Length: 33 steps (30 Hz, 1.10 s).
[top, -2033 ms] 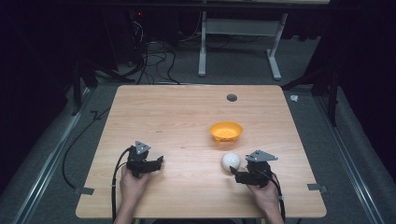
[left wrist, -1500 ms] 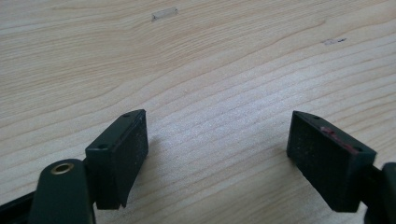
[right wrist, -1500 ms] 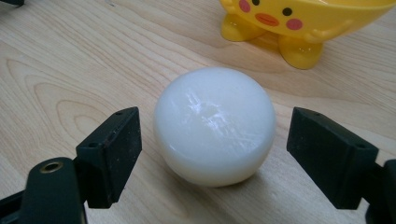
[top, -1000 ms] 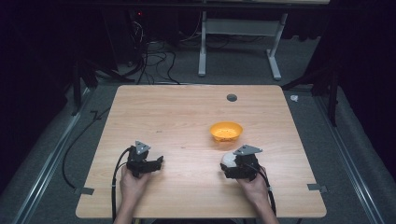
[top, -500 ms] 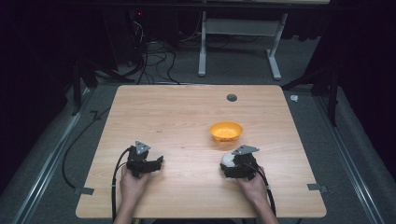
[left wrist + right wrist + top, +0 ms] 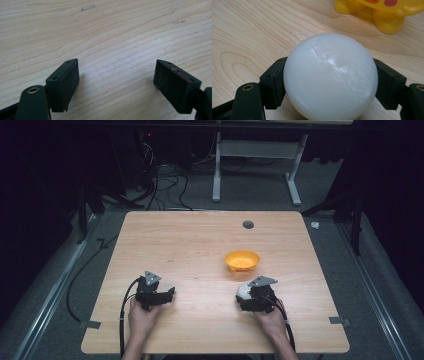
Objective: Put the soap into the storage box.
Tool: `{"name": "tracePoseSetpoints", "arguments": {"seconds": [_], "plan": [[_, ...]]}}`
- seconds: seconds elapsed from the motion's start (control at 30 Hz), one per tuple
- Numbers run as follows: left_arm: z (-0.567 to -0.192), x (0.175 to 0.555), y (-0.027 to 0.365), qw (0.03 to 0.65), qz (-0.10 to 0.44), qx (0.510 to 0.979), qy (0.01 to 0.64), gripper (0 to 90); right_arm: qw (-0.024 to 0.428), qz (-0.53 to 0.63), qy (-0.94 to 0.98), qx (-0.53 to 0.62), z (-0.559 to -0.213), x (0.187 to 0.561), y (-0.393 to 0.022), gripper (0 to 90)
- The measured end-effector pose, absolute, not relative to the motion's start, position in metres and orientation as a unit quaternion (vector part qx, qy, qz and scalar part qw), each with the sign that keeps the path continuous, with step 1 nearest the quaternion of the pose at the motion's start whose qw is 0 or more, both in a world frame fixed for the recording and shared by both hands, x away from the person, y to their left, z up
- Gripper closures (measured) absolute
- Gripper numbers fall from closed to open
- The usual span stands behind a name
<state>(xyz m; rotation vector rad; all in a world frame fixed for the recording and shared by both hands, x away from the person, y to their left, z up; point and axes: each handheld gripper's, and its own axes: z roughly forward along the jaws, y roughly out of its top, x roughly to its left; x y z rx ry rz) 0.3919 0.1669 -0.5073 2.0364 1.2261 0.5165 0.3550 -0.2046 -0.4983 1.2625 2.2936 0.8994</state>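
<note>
A white ball (image 6: pixel 330 75) sits between the two black jaws of my right gripper (image 6: pixel 330 62), which touch it on both sides. In the high view the ball (image 6: pixel 243 290) peeks out at the front left of the right gripper (image 6: pixel 245 298), low on the table's right half. Just beyond it stands a yellow-orange bowl (image 6: pixel 242 260); its stubby feet (image 6: pixel 384 21) show in the right gripper view. My left gripper (image 6: pixel 167 295) rests at the front left, its jaws wide apart over bare wood (image 6: pixel 116 67).
The wooden table (image 6: pixel 190 240) has a dark round hole (image 6: pixel 248 224) near its far edge. Grey tape tabs (image 6: pixel 339 321) mark the front corners. Cables (image 6: pixel 160 185) and a white desk frame (image 6: pixel 255 150) lie on the floor behind.
The right gripper slid left and forward to the ball, which lay just off its left side, and now has it between its jaws. The left gripper stayed put.
</note>
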Motion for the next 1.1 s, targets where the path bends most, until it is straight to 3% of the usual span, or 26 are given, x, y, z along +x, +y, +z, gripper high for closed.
{"name": "tracePoseSetpoints", "arguments": {"seconds": [1.1], "plan": [[-0.507,0.392,0.167,0.348,0.199,0.785,0.473,21.1,0.199,0.347,0.809,0.43,-0.462,0.354,-0.205,24.5]]}}
